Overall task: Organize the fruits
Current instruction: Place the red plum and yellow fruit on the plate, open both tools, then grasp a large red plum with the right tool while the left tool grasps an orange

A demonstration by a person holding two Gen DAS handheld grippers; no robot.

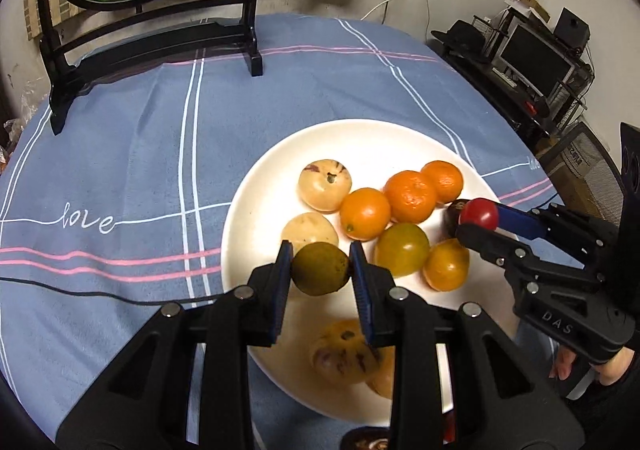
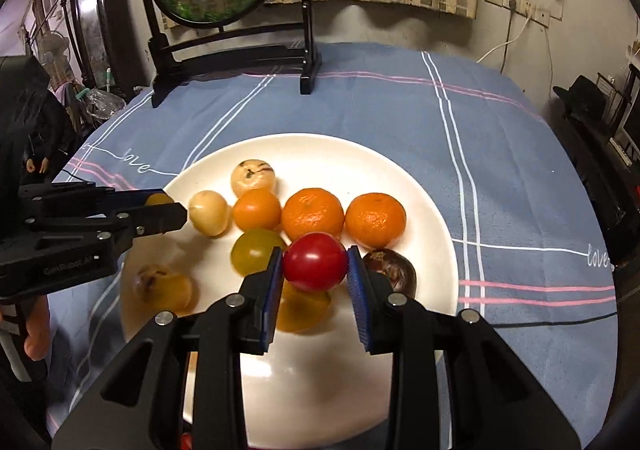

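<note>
A white plate (image 1: 256, 186) on the blue cloth holds several fruits: oranges (image 1: 410, 196), pale round fruits (image 1: 324, 184), a yellow-green tomato (image 1: 402, 249) and a dark fruit (image 2: 390, 270). My left gripper (image 1: 321, 269) is shut on an olive-green round fruit (image 1: 320, 269), held above the plate's near left part. My right gripper (image 2: 314, 268) is shut on a red tomato (image 2: 315, 261), held above the plate's right side. The right gripper also shows in the left wrist view (image 1: 478, 216), the left gripper in the right wrist view (image 2: 168, 210).
A round goldfish screen on a black stand (image 1: 152, 38) stands at the table's far edge. A black cable (image 1: 80, 292) lies across the cloth on the left. Shelves and a monitor (image 1: 536, 58) stand beyond the table's right side.
</note>
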